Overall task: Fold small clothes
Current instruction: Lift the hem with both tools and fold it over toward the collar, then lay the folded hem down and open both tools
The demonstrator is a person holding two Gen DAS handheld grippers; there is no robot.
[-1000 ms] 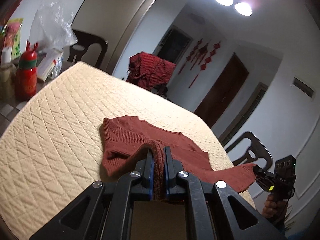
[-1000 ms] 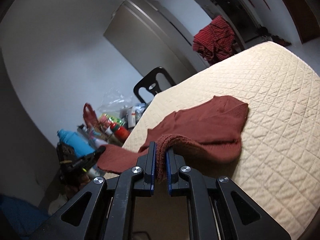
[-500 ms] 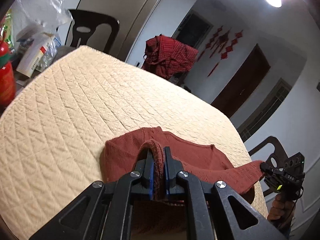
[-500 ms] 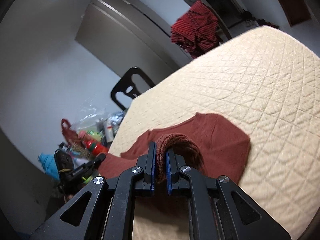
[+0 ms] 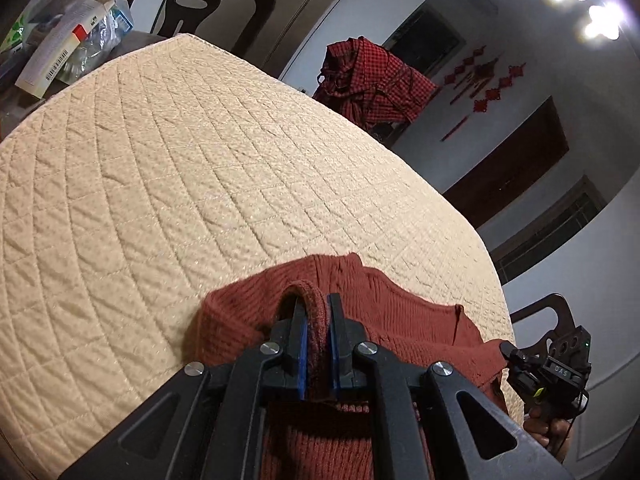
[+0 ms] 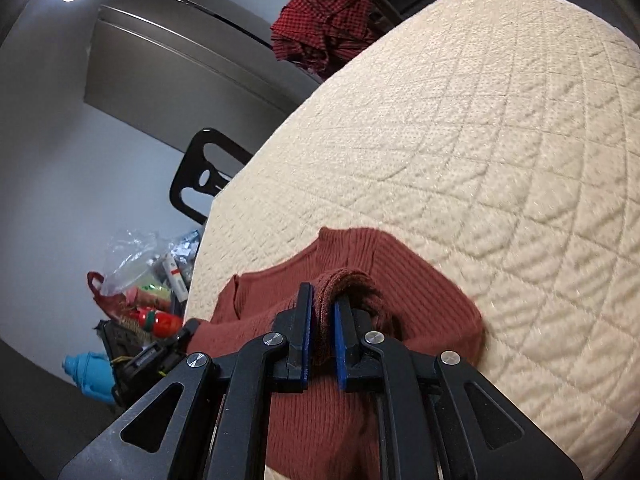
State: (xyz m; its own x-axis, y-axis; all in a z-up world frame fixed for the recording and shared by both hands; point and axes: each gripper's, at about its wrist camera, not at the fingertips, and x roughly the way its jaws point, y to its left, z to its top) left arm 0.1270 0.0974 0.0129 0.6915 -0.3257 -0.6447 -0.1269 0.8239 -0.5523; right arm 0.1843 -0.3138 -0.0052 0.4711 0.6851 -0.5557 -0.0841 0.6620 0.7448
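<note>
Sweater (image 5: 384,320) near quilt's (image 5: 200,200) close edge, hem pinched in left gripper (image 5: 316,320) and right gripper (image 6: 322,320), both clamped; lower part possibly overhanging; bare quilt beyond collar.

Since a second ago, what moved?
Both claws, left claw and right claw, carried the gripped edge of the red sweater forward over its body, which now looks more bunched. Both grips held; the quilted cover stayed put.
</note>
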